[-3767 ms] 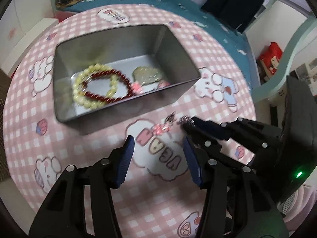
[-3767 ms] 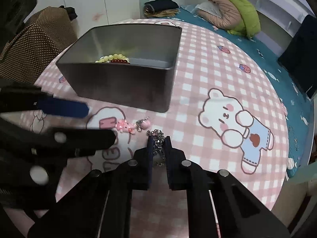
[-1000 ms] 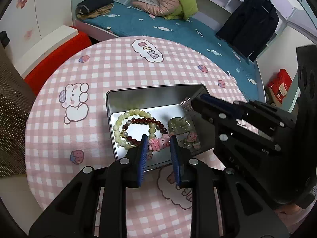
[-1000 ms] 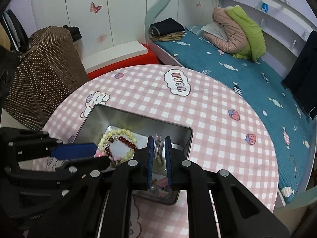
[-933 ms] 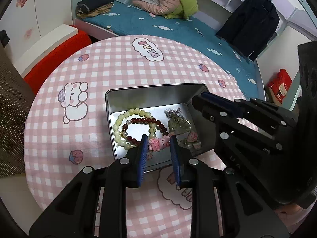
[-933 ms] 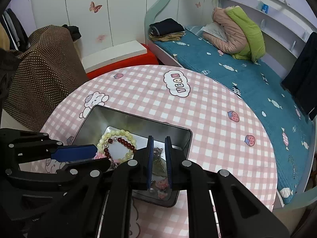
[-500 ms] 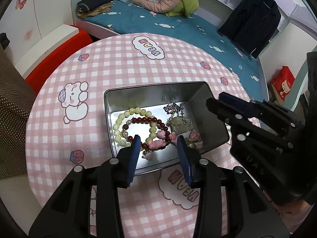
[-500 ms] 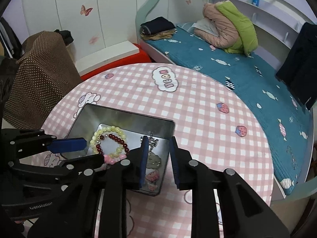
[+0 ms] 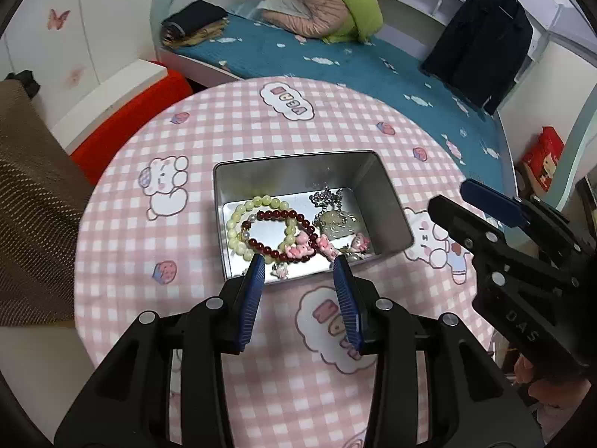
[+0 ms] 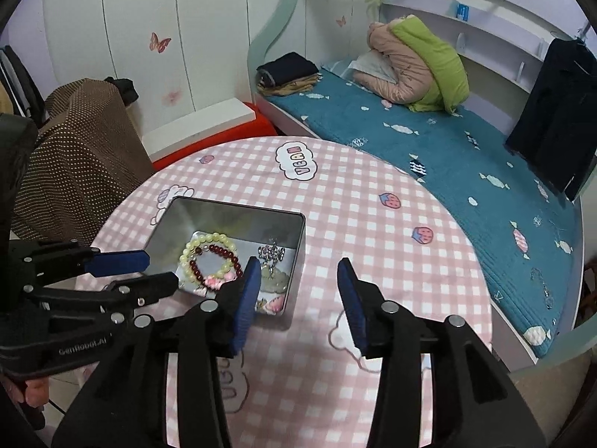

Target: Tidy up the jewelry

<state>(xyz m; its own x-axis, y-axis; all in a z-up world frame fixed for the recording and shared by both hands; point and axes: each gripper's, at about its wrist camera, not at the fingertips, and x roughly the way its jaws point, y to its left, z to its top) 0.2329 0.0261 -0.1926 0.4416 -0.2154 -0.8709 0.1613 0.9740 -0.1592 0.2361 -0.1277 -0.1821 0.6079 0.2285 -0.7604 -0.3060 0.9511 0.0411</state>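
Observation:
A silver metal tin (image 9: 388, 190) (image 10: 298, 239) sits on the round pink checked table (image 9: 231, 119). Inside lie a pale yellow bead bracelet (image 9: 238, 216), a dark red bead bracelet (image 9: 272, 214), a pink bear charm (image 9: 302, 246), a silver chain piece (image 9: 328, 198) (image 10: 271, 252) and a green pendant (image 9: 337, 222). My left gripper (image 9: 299, 266) is open and empty, held above the tin's near edge. My right gripper (image 10: 296, 270) is open and empty, held above the tin's right side; it also shows in the left wrist view (image 9: 485, 201).
A bed with a teal cover (image 10: 447, 142) runs behind the table. A red-and-white bench (image 9: 123, 100) and a brown dotted cloth (image 10: 74, 142) stand to the left. The table edge (image 10: 477, 261) curves close on the right.
Both grippers opened and let go: the pink charm and the silver chain piece now lie in the tin. Both grippers have drawn back and up from it.

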